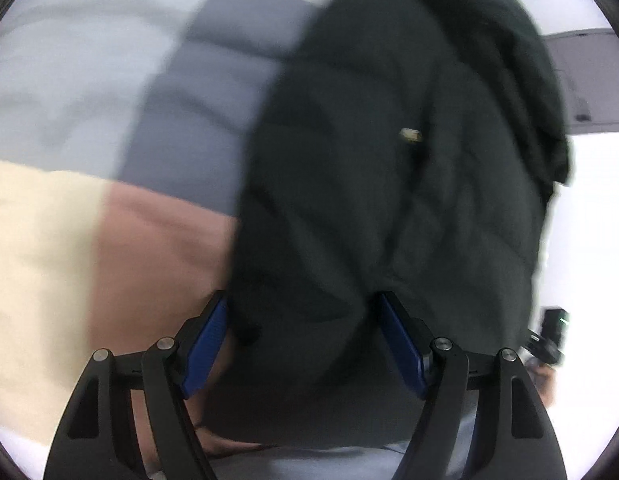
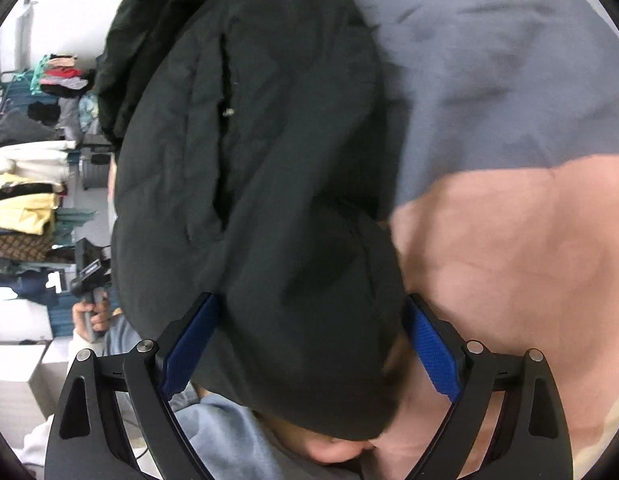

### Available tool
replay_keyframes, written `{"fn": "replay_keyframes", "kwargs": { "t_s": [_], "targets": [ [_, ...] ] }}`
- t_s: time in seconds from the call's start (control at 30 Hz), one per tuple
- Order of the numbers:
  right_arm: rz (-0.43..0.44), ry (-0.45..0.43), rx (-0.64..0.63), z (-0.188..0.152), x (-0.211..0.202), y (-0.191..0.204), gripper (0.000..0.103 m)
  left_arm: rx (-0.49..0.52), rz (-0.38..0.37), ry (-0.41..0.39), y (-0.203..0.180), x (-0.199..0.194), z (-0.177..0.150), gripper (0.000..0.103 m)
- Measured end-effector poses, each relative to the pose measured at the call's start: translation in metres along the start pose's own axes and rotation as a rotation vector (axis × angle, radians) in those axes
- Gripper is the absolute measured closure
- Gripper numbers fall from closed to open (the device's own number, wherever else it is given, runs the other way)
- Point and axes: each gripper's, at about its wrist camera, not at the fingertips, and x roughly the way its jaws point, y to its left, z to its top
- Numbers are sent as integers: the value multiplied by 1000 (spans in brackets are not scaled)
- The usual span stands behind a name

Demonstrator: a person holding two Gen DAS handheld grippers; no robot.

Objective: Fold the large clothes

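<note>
A large black padded jacket (image 1: 381, 168) hangs bunched up over a bed with a colour-block cover. My left gripper (image 1: 303, 304) is closed on a thick wad of the jacket's lower part, blue pads pressing both sides. In the right wrist view the same jacket (image 2: 261, 160) fills the middle, with a zipper line down it. My right gripper (image 2: 311, 308) is closed on another thick fold of the jacket. Both views are blurred by motion.
The bed cover shows grey-blue (image 2: 489, 60), pink (image 2: 509, 260), light grey (image 1: 81, 72) and cream (image 1: 33, 260) blocks. Piles of folded clothes (image 2: 25, 184) stand at the left of the right wrist view. The person's blue-grey clothing (image 2: 229, 440) is at the bottom.
</note>
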Motion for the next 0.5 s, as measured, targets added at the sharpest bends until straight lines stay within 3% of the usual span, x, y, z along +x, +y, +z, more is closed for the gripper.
{"fn": "replay_keyframes", "kwargs": {
  "t_s": [0.27, 0.5],
  "targets": [
    [66, 24, -125, -7, -10, 33, 5, 39, -276, 10, -3, -12, -5, 30],
    [109, -12, -158, -22, -28, 39, 5, 100, -413, -19, -4, -33, -11, 30]
  ]
}}
